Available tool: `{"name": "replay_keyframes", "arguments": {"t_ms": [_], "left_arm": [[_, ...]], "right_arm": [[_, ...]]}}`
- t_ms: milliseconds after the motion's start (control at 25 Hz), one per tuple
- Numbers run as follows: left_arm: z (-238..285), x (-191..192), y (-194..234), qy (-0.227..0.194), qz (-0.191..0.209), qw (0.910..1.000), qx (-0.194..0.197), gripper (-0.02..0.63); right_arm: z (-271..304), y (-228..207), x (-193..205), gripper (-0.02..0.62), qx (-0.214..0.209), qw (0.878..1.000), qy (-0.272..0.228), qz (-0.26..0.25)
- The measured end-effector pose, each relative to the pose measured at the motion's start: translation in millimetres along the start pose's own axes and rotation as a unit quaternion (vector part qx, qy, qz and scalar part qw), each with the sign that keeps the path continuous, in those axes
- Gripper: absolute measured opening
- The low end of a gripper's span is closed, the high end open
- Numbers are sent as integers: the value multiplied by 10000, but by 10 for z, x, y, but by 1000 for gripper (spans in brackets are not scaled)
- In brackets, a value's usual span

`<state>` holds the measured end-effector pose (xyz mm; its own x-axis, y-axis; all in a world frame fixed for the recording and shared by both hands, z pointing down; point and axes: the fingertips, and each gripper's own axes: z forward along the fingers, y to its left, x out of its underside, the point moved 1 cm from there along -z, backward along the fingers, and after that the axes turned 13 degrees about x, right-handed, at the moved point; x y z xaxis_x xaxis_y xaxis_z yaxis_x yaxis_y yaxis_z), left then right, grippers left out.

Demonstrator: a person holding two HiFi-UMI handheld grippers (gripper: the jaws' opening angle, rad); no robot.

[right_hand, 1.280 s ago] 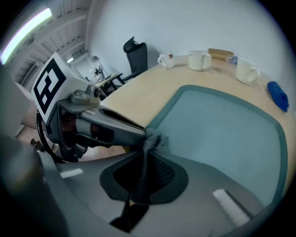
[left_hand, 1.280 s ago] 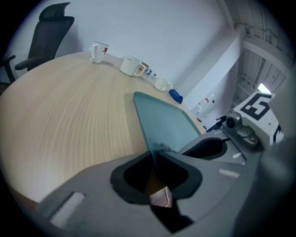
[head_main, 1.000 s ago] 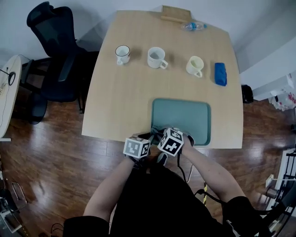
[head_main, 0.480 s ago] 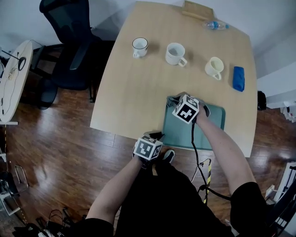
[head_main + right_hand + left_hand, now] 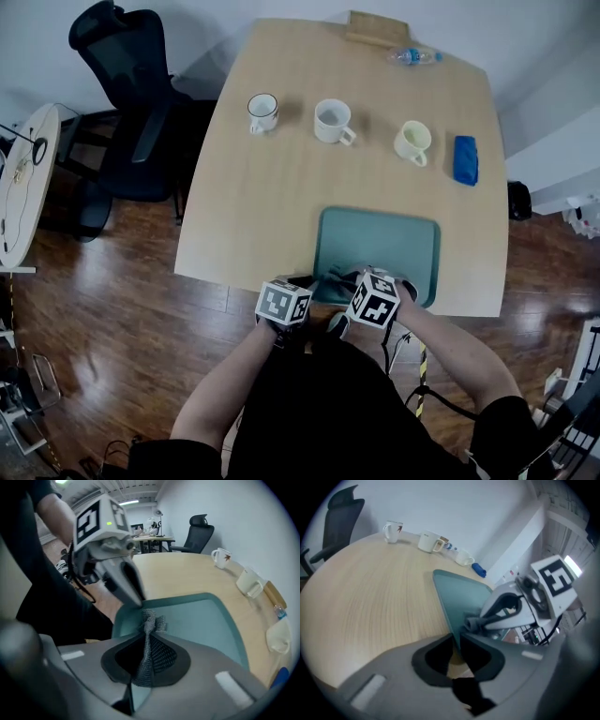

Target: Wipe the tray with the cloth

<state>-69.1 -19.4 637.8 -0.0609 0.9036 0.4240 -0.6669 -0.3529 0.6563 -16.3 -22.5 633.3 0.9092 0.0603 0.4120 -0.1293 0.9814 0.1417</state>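
The left gripper (image 5: 457, 641) is pinching the near rim of the tray (image 5: 380, 239) at the table's (image 5: 272, 206) front edge, its jaws narrow on it. The right gripper (image 5: 147, 637) is clamping the cloth (image 5: 149, 620) tight. The cloth's tip is sitting at the tray's near left corner, just beside the left gripper.

A light wooden tabletop (image 5: 272, 206) carries three mugs in a row: a white mug with a dark rim (image 5: 262, 112), a plain white mug (image 5: 333, 121) and a cream mug (image 5: 412, 141). A blue object (image 5: 465, 159) lies just right of the cream mug. At the far edge lie a wooden board (image 5: 378, 27) and a plastic bottle (image 5: 412, 56). A black office chair (image 5: 127, 103) stands left of the tabletop on the dark wooden floor (image 5: 122, 309), near a round white table (image 5: 23, 187).
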Motion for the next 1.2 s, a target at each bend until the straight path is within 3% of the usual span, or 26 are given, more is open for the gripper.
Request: {"name": "replay_keyframes", "arguments": {"t_ms": [120,240,640,800,960,1200], "left_arm": [[-11,-27,8,-4,-29,9999,-104,52],[45,-7,-2,1,37,10000,-31,52],[19,-49,-22,-13,105,9996,-251,52],[36,-35,-14,-86,161,9997,-190,52],[47,-15,5,-120,134,9997,-135,51],[-34,-17,31,-81,72,9996,-271,51]], "right_arm": [[-117,297,94,26,-360,9993,-62,-1],[-106,239,102,26,-353,9993,-130,26],[158,-1359,166,26,868,9958,43,304],[175,-1716,224,26,1262,9910,104,422],[132,-1573,246,26,1177,9918,-15,506],[-65,-750,390,26,564,9977,-191,313]]}}
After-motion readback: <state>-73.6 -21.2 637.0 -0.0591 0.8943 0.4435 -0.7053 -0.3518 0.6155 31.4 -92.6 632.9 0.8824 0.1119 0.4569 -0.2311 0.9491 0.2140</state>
